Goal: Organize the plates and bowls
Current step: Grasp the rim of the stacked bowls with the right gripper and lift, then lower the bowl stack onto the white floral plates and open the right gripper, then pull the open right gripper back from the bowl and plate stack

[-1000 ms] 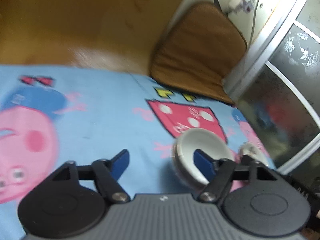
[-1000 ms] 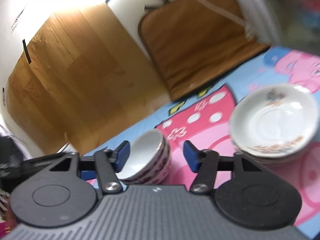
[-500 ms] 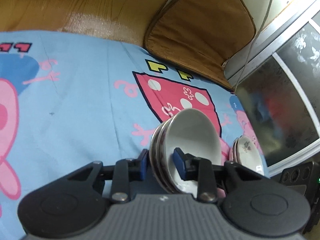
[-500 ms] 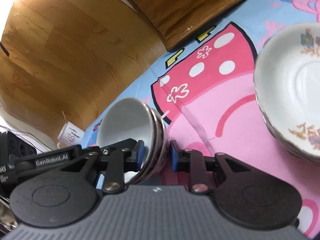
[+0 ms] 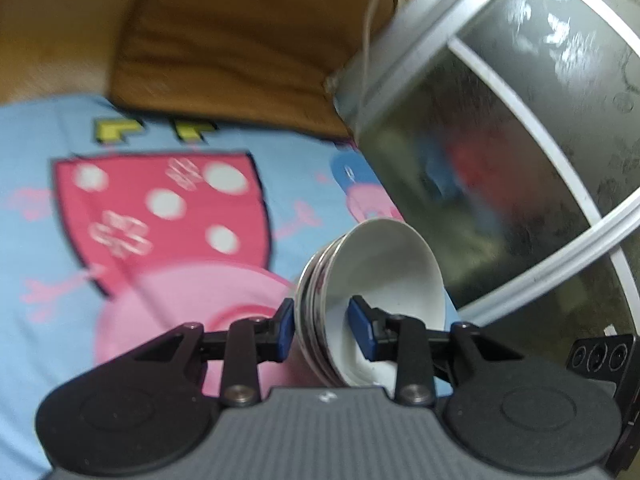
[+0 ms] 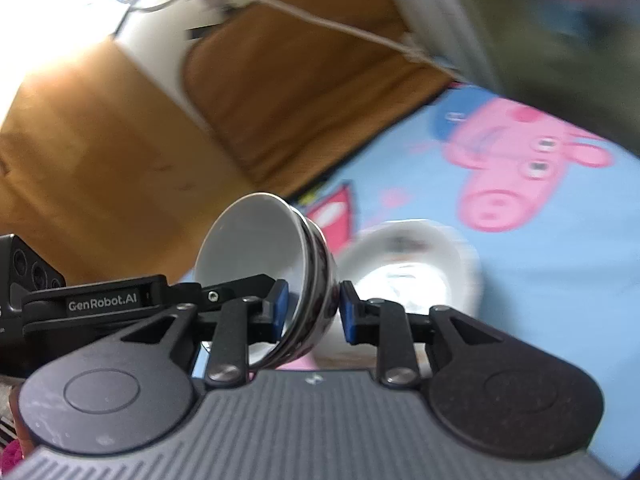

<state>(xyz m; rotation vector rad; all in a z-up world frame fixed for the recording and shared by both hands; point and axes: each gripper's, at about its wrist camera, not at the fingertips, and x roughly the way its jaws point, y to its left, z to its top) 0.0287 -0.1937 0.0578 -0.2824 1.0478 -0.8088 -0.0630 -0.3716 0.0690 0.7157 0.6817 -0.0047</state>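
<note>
Here both tongs are clenched on the same stack of bowls (image 5: 380,276), each pinching one side of the rim. In the left wrist view the left tongs (image 5: 326,326) have one blue pad inside the top bowl and the other against the outer wall of the stack, which tilts with its white inside facing right. In the right wrist view the right tongs (image 6: 312,312) grip the opposite side the same way, one pad inside, one outside, and the bowls lean with their mouth to the left. The body of the other gripper, marked with lettering, shows at the left edge of that view.

The stack is held above a light blue cartoon-printed cloth (image 5: 48,152) with pink pig figures and a red spotted shape. Just beyond the bowls on the right, a stack of white plates (image 6: 416,264) with faint floral marks sits on the cloth, blurred. A brown cushion (image 6: 304,92) lies past the cloth on the wooden floor (image 6: 88,140), with a white cord (image 6: 332,26) crossing over it. A frosted glass door (image 5: 520,128) in a silver frame stands close on the right of the left view.
</note>
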